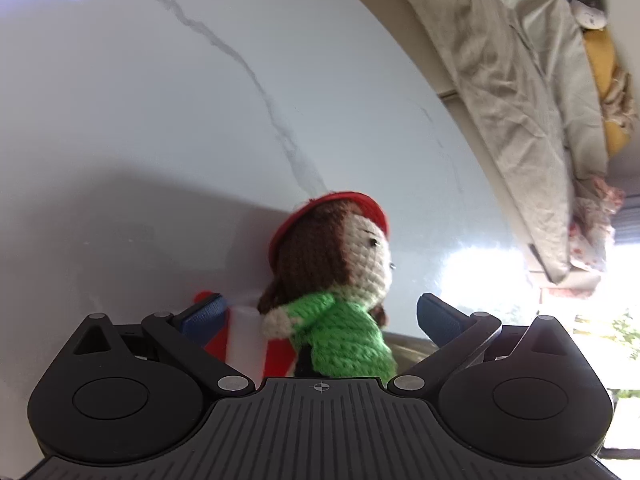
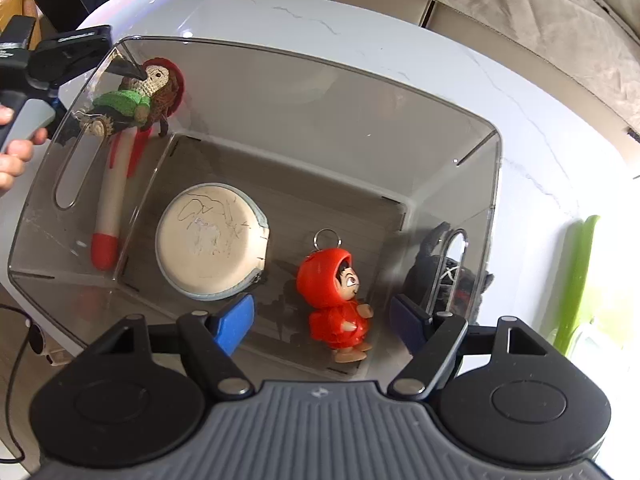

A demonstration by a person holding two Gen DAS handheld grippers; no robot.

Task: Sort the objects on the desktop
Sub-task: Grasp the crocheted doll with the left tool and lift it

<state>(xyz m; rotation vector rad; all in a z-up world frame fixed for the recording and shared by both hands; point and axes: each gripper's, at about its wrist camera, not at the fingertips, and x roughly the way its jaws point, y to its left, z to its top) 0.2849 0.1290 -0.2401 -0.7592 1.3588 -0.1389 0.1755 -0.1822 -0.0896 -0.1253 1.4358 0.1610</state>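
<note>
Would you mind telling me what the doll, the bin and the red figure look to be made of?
Doll: crocheted yarn, matte; the stitch loops show.
Bin: clear, smoke-tinted hard plastic, glossy; the table and things outside show through its walls.
Red figure: moulded plastic, probably, smooth with a slight sheen; its key ring looks metal.
</note>
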